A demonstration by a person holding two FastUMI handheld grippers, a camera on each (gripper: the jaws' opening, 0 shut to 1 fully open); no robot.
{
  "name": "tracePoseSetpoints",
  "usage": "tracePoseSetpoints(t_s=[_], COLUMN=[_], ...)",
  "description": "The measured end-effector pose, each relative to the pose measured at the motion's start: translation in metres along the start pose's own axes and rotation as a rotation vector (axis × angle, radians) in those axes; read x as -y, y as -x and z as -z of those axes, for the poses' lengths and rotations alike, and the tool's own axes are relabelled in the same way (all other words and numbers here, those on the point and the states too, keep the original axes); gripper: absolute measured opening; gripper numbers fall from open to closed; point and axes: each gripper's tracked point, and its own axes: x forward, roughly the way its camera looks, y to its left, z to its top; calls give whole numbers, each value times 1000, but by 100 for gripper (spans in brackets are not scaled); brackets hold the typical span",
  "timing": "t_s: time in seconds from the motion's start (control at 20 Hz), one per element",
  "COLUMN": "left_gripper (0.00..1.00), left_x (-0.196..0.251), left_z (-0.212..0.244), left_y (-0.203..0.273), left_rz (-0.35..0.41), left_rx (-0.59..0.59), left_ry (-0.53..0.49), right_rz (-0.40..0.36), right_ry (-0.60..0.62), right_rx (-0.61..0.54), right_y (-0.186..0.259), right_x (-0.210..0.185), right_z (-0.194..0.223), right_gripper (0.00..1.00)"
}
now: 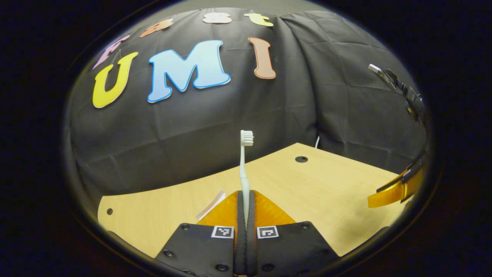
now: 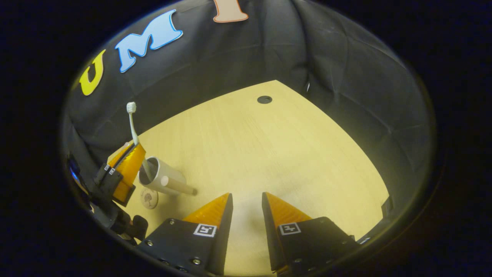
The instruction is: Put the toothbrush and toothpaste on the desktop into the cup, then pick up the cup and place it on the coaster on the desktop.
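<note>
A white toothbrush point(image 1: 243, 169) stands upright, bristles up, with my left gripper point(image 1: 246, 194) shut on its handle. In the right gripper view the left gripper point(image 2: 134, 149) hangs at the left with the toothbrush point(image 2: 132, 123), whose lower end reaches into the mouth of a white cup point(image 2: 167, 180) on the table. A round coaster point(image 2: 149, 198) lies just in front of the cup. My right gripper point(image 2: 247, 197) is open over bare tabletop, right of the cup. A pale flat strip point(image 1: 210, 205) shows beside my left fingers; I cannot tell whether it is the toothpaste.
The light wooden table point(image 2: 276, 154) has a black cable hole point(image 2: 264, 99) near its far corner. Black cloth walls close in behind and to the right. The right gripper point(image 1: 396, 190) shows at the right edge of the left gripper view.
</note>
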Motion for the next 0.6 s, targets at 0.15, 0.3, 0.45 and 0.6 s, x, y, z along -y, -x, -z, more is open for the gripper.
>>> tracePoseSetpoints(t_s=[0.15,0.3,0.45,0.6], left_gripper=[8,14,15,17], left_x=[3,4,4,1], left_z=[16,16,20,27], left_y=[0,-1,0,2], left_rz=[-12,-23,-35,-51], left_rx=[-40,-48,-60,-82], left_ry=[20,32,42,55], right_rz=[-21,-50,-61,-70], right_ry=[13,23,38,43], right_rx=[0,0,-5,-10], right_y=[-1,1,0,0], right_x=[-3,-9,-11,-11], right_z=[1,1,2,2], right_gripper=[44,44,44,44])
